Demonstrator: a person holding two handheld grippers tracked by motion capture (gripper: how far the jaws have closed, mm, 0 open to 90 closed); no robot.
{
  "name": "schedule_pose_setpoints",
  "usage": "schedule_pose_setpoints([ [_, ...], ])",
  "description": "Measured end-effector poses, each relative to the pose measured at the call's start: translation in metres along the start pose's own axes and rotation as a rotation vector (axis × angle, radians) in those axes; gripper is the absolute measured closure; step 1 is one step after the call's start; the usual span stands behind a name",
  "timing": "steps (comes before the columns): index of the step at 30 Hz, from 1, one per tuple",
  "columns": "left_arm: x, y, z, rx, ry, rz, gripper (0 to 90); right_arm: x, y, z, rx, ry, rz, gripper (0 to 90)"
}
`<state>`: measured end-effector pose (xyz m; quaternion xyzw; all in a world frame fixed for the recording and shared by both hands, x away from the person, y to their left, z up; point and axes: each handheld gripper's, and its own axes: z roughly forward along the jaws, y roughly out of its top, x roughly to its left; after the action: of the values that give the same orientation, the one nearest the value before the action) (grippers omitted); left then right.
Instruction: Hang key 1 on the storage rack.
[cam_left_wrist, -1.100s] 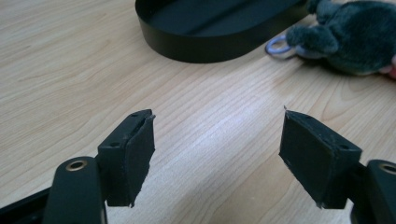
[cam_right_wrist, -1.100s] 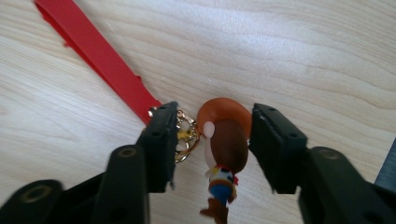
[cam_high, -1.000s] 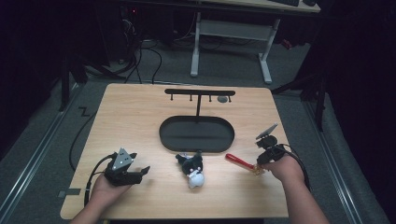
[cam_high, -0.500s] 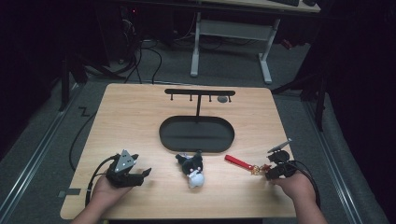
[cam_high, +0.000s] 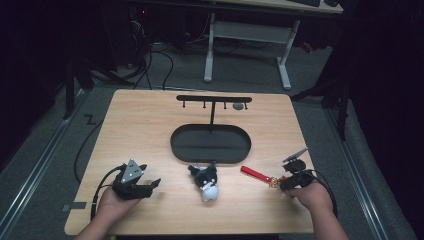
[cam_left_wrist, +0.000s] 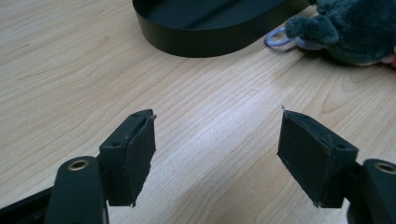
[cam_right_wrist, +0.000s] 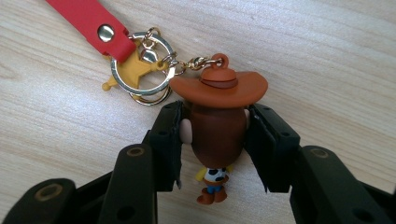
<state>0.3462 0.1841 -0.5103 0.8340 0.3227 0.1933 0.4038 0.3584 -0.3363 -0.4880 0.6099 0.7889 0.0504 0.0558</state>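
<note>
A cowboy figure (cam_right_wrist: 218, 121) with a brown hat lies on the wood, joined by a gold ring (cam_right_wrist: 140, 74) and a star charm to a red strap (cam_right_wrist: 88, 21) (cam_high: 255, 173). My right gripper (cam_right_wrist: 215, 111) (cam_high: 286, 184) has just been closing on the figure's head, and both pads press its sides. My left gripper (cam_left_wrist: 217, 126) (cam_high: 150, 186) rests at the front left, open, with only bare wood between its jaws. A dark grey and white plush toy (cam_high: 206, 181) (cam_left_wrist: 345, 32) lies between the two grippers.
A black oval tray (cam_high: 175, 145) (cam_left_wrist: 201, 37) sits mid-table, with a black hook rack (cam_high: 213, 100) rising behind it and a small grey item (cam_high: 238, 106) hanging at its right end. The table's front edge is close to both hands.
My right hand has come down and toward the table's front edge, behind the keychain's figure end. The left hand, the plush toy and the red strap have stayed in place.
</note>
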Motion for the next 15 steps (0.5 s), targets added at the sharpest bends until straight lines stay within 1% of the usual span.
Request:
schedule_pose_setpoints([
  [2, 0.0012, -0.0011, -0.0011, -0.002, 0.000, -0.011, 27.7, -0.0010, 0.0018, 0.0004, 0.009, 0.008, -0.005, 56.4],
  [4, 0.0020, -0.0022, -0.0029, -0.004, -0.003, -0.023, 27.7, -0.0008, 0.0031, 0.0001, 0.022, 0.006, -0.013, 56.1],
  [5, 0.0018, -0.0021, -0.0039, -0.008, -0.001, -0.019, 27.7, -0.0015, 0.0031, 0.0004, 0.019, 0.016, -0.021, 55.6],
  [7, 0.0017, -0.0018, -0.0038, -0.009, -0.002, -0.018, 27.7, -0.0017, 0.0030, 0.0005, 0.018, 0.018, -0.030, 55.3],
  [8, 0.0008, -0.0015, -0.0035, -0.005, -0.007, -0.016, 27.7, -0.0019, 0.0031, 0.0004, 0.016, 0.020, -0.038, 57.0],
  [10, -0.0004, -0.0015, -0.0031, -0.006, -0.005, -0.011, 27.7, -0.0015, 0.0029, 0.0005, 0.010, 0.015, -0.037, 57.7],
  [12, -0.0020, -0.0010, -0.0031, -0.004, -0.007, 0.001, 27.7, -0.0009, 0.0027, 0.0001, 0.012, 0.006, -0.026, 58.5],
  [14, -0.0027, -0.0009, -0.0023, -0.005, -0.008, 0.004, 27.7, -0.0007, 0.0019, 0.0000, 0.007, 0.008, -0.022, 58.9],
  [15, -0.0025, -0.0013, -0.0021, 0.002, -0.008, 0.007, 27.7, -0.0004, 0.0027, 0.0001, 0.013, 0.009, -0.024, 59.1],
])
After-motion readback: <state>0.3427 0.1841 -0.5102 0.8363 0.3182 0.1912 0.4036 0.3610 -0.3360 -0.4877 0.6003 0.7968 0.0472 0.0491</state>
